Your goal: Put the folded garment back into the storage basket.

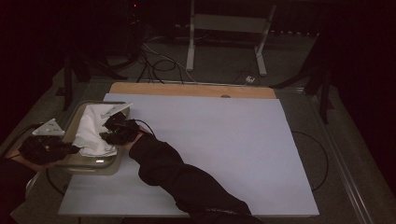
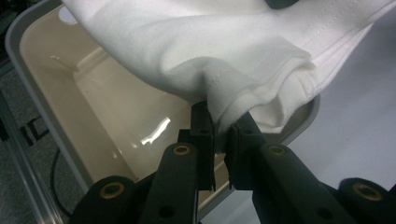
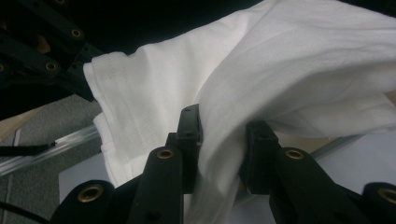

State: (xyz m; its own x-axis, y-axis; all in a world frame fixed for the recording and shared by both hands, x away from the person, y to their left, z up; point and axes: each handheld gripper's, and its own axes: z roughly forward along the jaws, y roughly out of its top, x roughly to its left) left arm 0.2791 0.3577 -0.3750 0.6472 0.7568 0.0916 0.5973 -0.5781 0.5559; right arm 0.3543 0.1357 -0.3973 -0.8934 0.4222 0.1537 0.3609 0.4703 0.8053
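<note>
High view. A white cloth (image 1: pixel 95 128) lay bunched over a shallow grey-rimmed tray (image 1: pixel 74 116) at the left edge of the tabletop (image 1: pixel 210 149), whose surface was a pale, matte sheet. The left gripper (image 1: pixel 74 149) sat at the tray's near-left side and the right gripper (image 1: pixel 108 132) at its right side, the dark sleeve (image 1: pixel 177 172) reaching across from the lower middle. The cloth therefore lay between the two grippers, each at one side of the bundle; neither was clearly the nearer.

Left gripper view. The black jaws were clenched on a hemmed fold of the cloth (image 2: pixel 243 84) — soft knit fabric, stitched along its edge, doubled into several layers. The fabric rose up and away from the jaws and draped to the right. Below and to the left lay the tray's glossy beige basin (image 2: pixel 116 121), catching a highlight.

Right gripper view. These jaws likewise grasped the cloth (image 3: pixel 261 79), a thick gather passing between them. From here the fabric stretched leftward to a hemmed, sleeve-like end (image 3: pixel 112 93) near the left gripper's black linkage (image 3: pixel 42 51) — the cloth's long run thus spanned between the two grips, judged ready for lifting or spreading.
</note>
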